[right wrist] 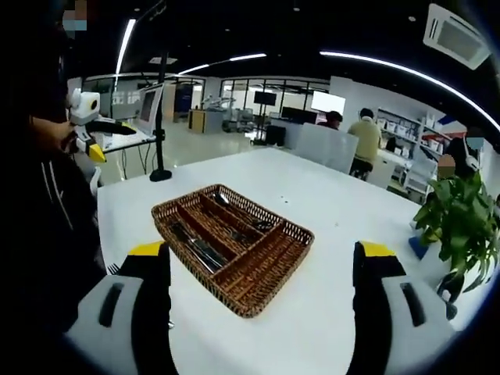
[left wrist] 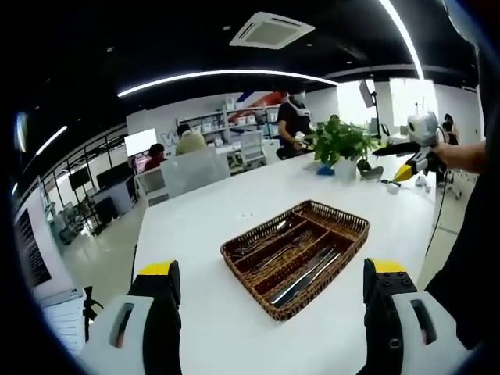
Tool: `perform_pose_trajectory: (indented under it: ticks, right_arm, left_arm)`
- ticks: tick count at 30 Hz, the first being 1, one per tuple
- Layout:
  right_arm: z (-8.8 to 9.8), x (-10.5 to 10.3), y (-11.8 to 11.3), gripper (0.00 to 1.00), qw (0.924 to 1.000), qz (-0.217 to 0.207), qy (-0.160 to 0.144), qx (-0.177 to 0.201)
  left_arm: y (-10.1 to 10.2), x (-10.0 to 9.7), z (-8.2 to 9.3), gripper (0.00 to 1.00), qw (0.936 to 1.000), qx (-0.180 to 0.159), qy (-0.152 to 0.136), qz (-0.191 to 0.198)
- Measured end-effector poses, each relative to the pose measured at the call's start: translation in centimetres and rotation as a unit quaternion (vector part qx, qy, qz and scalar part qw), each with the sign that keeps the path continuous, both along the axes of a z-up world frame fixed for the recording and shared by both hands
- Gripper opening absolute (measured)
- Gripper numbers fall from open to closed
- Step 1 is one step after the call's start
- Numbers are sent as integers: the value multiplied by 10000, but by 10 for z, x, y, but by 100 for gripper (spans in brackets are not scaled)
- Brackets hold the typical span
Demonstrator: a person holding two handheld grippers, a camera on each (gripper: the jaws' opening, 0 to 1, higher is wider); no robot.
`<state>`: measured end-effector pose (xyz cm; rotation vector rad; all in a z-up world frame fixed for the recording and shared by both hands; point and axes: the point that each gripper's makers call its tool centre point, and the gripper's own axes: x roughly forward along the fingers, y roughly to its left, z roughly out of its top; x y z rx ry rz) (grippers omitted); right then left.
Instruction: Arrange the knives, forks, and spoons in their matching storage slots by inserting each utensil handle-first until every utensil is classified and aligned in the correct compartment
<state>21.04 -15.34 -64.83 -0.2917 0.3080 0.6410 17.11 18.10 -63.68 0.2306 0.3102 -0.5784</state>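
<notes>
Your left gripper (left wrist: 269, 293) holds its jaws wide apart with nothing between them, and so does your right gripper (right wrist: 262, 285). The wicker tray (left wrist: 234, 251) sits mid-table (left wrist: 187, 226), well in from the edges, ahead of both grippers and apart from them. From the left gripper view you see knives (left wrist: 306, 276) lying in the compartment nearest you, with more cutlery behind. The right gripper view shows the tray (right wrist: 293, 232) from the other side, with a fork (right wrist: 112, 269) lying at the table's near edge (right wrist: 328, 211) beside your left jaw.

Utensils (left wrist: 301, 269) in basket (left wrist: 234, 251) on table (left wrist: 195, 226)
</notes>
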Motion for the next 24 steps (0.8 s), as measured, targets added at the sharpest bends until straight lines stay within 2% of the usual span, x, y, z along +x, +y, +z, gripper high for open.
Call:
perform_pose_trajectory:
  ticks: [5, 11, 18, 24]
  right_arm:
    - [0, -8, 6, 100, 9999, 108, -72, -25]
    - [2, -14, 6, 100, 9994, 300, -107, -127]
    - [9, -23, 24, 100, 9965, 720, -175, -375]
    - [1, -26, 30, 100, 9941, 971, -98, -474]
  left_arm:
    - [-3, -7, 4, 99, 9999, 82, -79, -13]
    - [-5, -13, -2, 99, 10000, 0, -21, 20]
    - [-7, -16, -8, 99, 9999, -46, 78, -66]
    - [-8, -15, -8, 99, 9999, -33, 55, -93]
